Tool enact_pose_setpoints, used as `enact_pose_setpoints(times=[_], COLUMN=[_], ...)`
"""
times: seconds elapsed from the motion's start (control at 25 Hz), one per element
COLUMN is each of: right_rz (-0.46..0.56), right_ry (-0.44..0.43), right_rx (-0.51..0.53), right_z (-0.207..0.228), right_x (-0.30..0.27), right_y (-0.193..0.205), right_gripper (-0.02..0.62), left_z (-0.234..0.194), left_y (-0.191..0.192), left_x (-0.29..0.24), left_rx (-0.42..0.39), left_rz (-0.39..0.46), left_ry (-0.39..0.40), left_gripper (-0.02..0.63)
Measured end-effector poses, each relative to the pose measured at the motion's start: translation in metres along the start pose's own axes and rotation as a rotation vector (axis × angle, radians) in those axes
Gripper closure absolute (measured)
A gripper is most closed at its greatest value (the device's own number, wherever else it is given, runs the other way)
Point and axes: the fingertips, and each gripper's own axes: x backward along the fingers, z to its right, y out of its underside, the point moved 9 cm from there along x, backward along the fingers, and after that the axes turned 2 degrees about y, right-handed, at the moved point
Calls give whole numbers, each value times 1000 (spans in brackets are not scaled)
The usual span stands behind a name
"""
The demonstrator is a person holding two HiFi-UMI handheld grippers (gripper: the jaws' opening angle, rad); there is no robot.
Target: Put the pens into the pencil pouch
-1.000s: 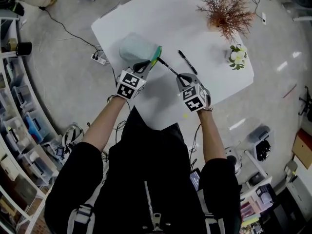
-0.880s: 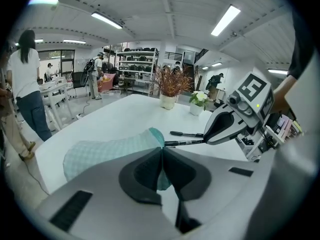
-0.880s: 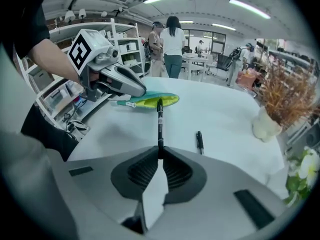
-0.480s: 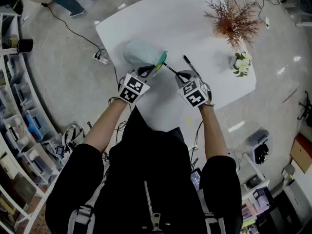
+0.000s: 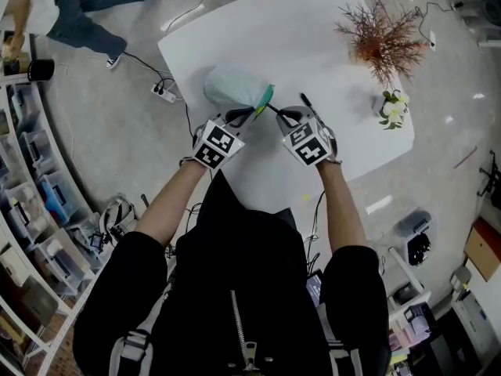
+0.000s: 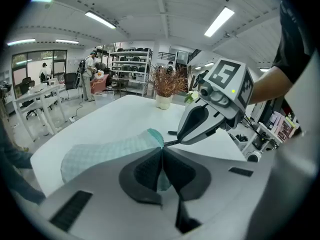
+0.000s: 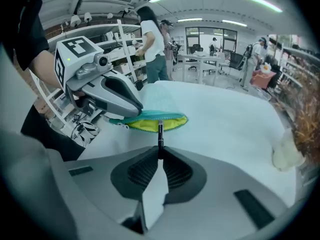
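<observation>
Pen [image 7: 160,133] at the pouch [image 5: 229,87] mouth
The left hand-held gripper [image 5: 244,116] pinched the green pouch's edge on the white bench [image 5: 313,37]. The right hand-held gripper [image 5: 286,117] squeezed the black pen, its tip at the open mouth.

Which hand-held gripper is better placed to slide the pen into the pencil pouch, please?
Right. The right hand-held gripper grips a black pen aimed at the open, yellow-lined mouth of the pencil pouch, while the left hand-held gripper is shut on that pouch's edge.

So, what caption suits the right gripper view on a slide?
Right gripper aims a black pen at the open pouch that the left gripper holds.
</observation>
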Motion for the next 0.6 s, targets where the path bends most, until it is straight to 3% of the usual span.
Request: enact_pose_setpoints(times=[0.6], right_rz=[134], right_ry=[16], right_rx=[33], right_z=[-3], right_x=[-10], right_y=[-31], right_gripper=[554], left_z=[-6], left_y=[-9], left_x=[7], left_rx=[19], left_rz=[45], left_ry=[78], left_gripper=[577])
